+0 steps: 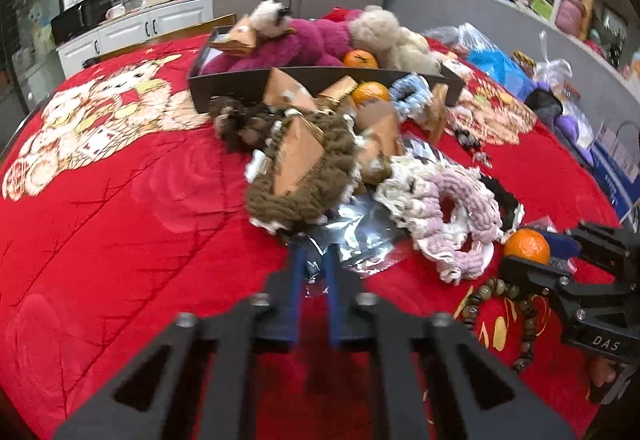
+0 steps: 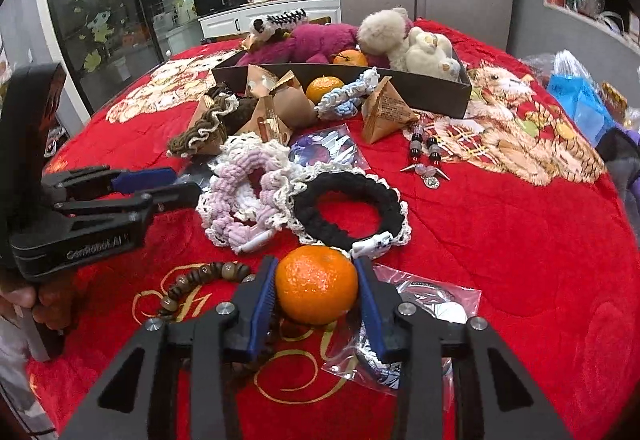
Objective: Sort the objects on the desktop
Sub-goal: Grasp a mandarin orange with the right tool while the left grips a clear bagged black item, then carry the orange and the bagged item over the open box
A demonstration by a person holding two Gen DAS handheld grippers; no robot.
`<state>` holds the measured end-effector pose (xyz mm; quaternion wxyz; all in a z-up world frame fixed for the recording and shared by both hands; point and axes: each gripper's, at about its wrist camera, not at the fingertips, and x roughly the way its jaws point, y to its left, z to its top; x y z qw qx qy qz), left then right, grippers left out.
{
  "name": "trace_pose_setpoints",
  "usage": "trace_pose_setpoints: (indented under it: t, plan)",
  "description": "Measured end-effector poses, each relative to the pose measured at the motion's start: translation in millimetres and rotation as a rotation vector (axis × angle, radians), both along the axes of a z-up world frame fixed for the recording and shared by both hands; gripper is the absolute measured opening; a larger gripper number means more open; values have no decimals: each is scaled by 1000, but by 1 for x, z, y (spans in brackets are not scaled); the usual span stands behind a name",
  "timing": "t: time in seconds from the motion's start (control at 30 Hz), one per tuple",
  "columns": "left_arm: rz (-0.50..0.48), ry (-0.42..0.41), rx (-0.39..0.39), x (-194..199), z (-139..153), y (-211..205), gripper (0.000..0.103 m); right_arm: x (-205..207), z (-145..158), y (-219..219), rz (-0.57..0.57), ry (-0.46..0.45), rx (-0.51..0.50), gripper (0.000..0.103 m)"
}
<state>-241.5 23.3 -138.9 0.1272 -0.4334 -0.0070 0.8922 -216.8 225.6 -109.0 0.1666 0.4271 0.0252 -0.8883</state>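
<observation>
Right gripper: clamped on an orange.
Left gripper: fingers nearly together, pinching clear wrapper.
Beside orange: black scrunchie, beads.

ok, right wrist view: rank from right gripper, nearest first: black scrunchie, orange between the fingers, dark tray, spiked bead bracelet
1. orange, between the right gripper fingers
2. black scrunchie, just beyond
3. spiked bead bracelet, farther, right of centre
4. dark tray, at the back
</observation>
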Motion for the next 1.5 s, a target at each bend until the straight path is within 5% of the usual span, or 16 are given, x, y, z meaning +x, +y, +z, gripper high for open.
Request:
trace_pose_setpoints:
  t: [0.53, 1.5]
  plan:
    - [18, 41, 74, 16, 18, -15, 0, 7, 15, -2, 12, 12, -20, 39]
    - [51, 215, 48, 61, 103, -32, 0, 28, 90, -39, 71, 183, -15, 39]
